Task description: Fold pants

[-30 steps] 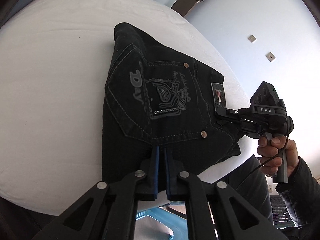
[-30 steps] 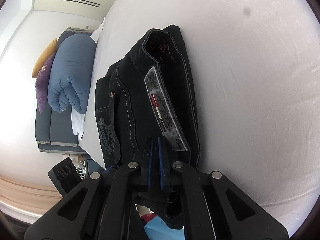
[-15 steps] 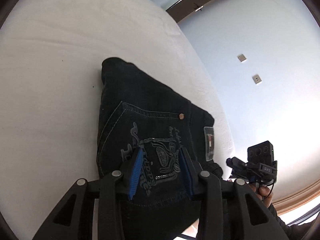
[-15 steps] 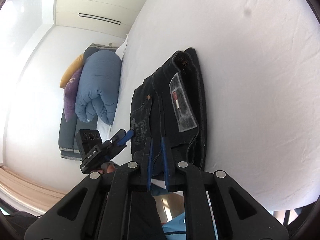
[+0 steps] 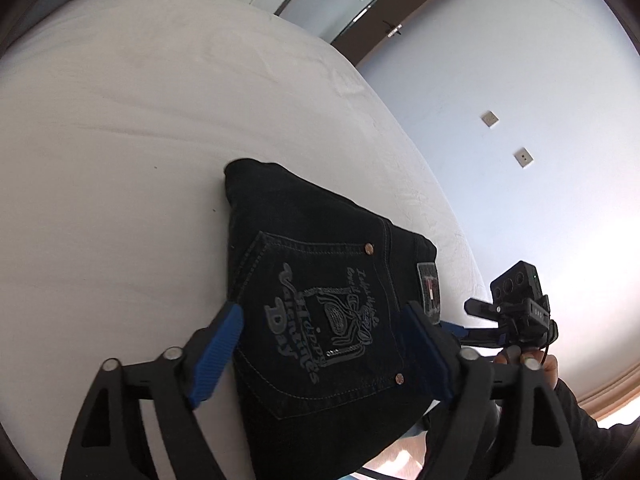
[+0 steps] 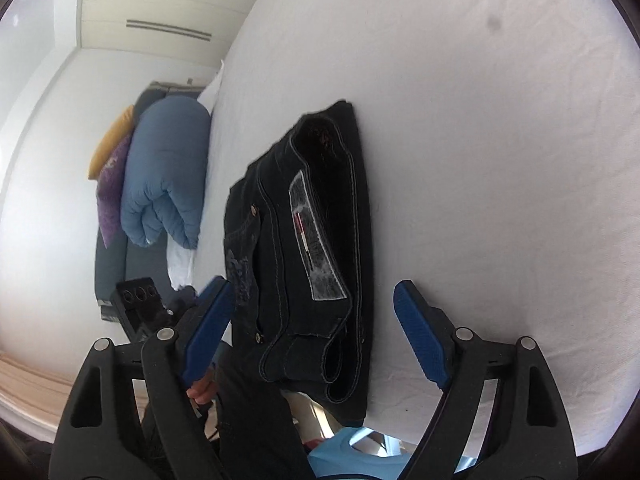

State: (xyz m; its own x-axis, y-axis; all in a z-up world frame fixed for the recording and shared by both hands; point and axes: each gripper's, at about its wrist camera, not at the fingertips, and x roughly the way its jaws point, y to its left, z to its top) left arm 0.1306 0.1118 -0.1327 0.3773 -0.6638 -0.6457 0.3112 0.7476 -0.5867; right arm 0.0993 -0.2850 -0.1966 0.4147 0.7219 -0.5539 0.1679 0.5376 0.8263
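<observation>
The black jeans [image 5: 320, 280] lie folded into a compact stack on the white bed [image 5: 120, 140], back pocket with grey embroidery facing up. In the right wrist view the jeans [image 6: 320, 248] show their waistband and inner label, with one end hanging over the bed edge. My left gripper [image 5: 324, 352] is open and empty, raised above the near end of the stack. My right gripper [image 6: 316, 332] is open and empty, just off the waistband end. The right gripper also shows in the left wrist view [image 5: 516, 312], beside the bed edge.
A blue duvet roll [image 6: 164, 168] with purple and yellow cushions lies on a grey sofa at the far left. A wall with two switch plates [image 5: 490, 119] and a dark door [image 5: 384, 12] stand past the bed. A light blue object [image 6: 352, 452] sits below the bed edge.
Both grippers were shut on the jeans' edge one second ago. They have let go, opened wide and pulled back and up; the folded jeans stay on the bed.
</observation>
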